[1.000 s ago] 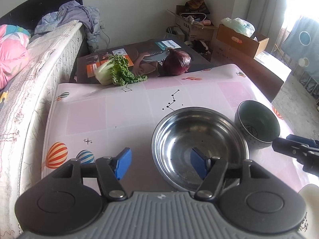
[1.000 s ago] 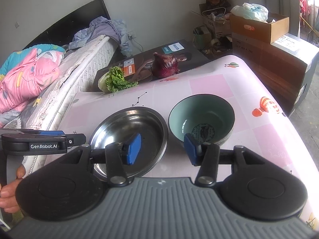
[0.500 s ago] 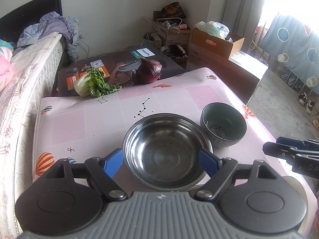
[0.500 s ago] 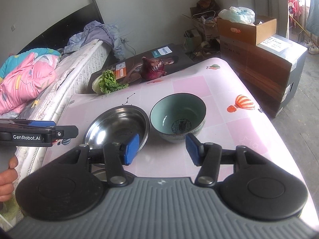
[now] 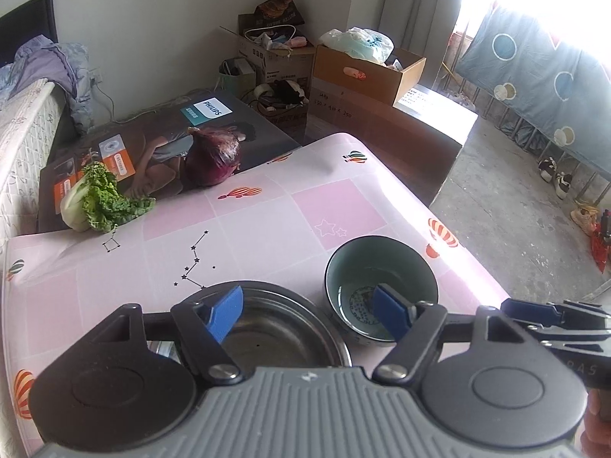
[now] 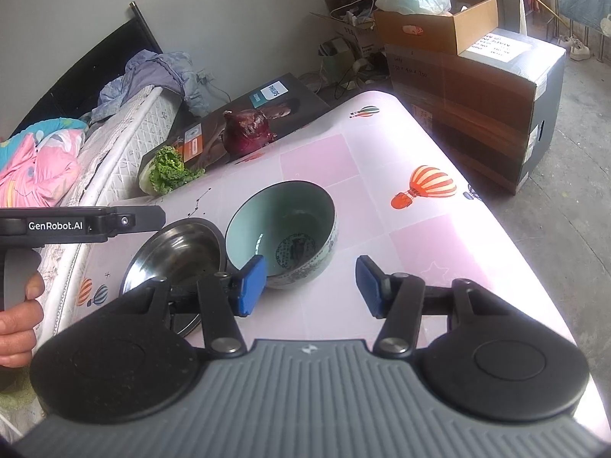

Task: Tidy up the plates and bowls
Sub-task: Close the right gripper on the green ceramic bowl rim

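Note:
Two bowls stand side by side on the pink table. The steel bowl (image 5: 275,328) (image 6: 179,252) is on the left, and the green-lined ceramic bowl (image 5: 382,278) (image 6: 282,225) sits just right of it. My left gripper (image 5: 307,315) hovers above both. One pad is over the steel bowl and the other over the ceramic bowl's inside. Its jaws are closing, with the two bowls' adjoining rims below the gap and nothing pressed. My right gripper (image 6: 310,286) is open over bare table, its left pad by the ceramic bowl's near rim.
A red onion (image 5: 212,162) and a leafy green (image 5: 95,202) lie at the table's far edge beside a flat printed box (image 5: 214,114). Cardboard boxes (image 6: 477,87) stand off the right side. A bed (image 6: 49,160) runs along the left. A hand (image 6: 19,316) holds the left gripper.
The left gripper swung right from above the steel bowl to straddle both bowls. Its jaws widened, then narrowed. The right gripper shifted right, so the ceramic bowl now sits left of its centre.

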`<state>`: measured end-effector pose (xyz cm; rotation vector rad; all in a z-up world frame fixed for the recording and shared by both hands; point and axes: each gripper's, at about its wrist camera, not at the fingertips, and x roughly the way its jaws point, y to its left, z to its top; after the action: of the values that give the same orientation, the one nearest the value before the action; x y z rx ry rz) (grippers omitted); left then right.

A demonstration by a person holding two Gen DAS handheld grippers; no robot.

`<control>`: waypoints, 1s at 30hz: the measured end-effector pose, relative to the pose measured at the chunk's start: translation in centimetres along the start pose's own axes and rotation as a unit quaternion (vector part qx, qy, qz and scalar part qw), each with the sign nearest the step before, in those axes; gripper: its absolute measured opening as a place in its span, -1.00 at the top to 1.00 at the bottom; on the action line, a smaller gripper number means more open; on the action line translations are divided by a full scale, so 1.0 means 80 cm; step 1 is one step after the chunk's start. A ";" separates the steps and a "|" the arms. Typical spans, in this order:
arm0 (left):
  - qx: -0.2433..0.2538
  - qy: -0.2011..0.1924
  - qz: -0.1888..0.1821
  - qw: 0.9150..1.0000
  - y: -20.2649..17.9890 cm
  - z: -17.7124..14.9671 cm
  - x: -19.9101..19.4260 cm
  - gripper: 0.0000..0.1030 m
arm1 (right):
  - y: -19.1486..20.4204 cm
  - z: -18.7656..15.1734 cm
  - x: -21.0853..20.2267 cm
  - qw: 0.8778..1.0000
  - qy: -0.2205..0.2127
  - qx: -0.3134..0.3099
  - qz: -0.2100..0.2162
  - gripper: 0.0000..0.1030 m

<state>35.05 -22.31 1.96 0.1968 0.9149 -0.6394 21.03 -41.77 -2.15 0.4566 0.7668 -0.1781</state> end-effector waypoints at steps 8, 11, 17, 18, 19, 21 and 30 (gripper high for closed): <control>0.016 0.072 -0.003 0.997 -0.011 0.028 0.085 -0.09 | -0.009 0.020 0.069 0.998 0.040 0.032 0.021 0.02; 0.008 0.101 -0.004 0.995 -0.008 0.036 0.110 -0.01 | -0.010 0.021 0.089 0.998 0.050 0.039 0.017 0.06; -0.006 0.146 -0.002 0.989 -0.004 0.046 0.144 0.45 | -0.019 0.019 0.118 0.995 0.072 0.068 0.022 0.30; -0.008 0.152 -0.003 0.988 -0.004 0.046 0.148 0.50 | -0.022 0.018 0.121 0.994 0.077 0.073 0.024 0.33; -0.011 0.158 -0.005 0.987 -0.004 0.045 0.153 0.59 | -0.024 0.017 0.124 0.993 0.081 0.078 0.026 0.38; -0.016 0.166 -0.009 0.986 -0.004 0.044 0.158 0.67 | -0.027 0.017 0.130 0.992 0.088 0.089 0.034 0.43; -0.026 0.179 -0.001 0.984 -0.013 0.044 0.170 0.75 | -0.032 0.021 0.152 0.987 0.106 0.116 0.044 0.45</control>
<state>42.77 -30.47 -6.48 0.2698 1.2758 -0.5908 29.94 -44.74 -10.52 0.7386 0.9377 -0.1387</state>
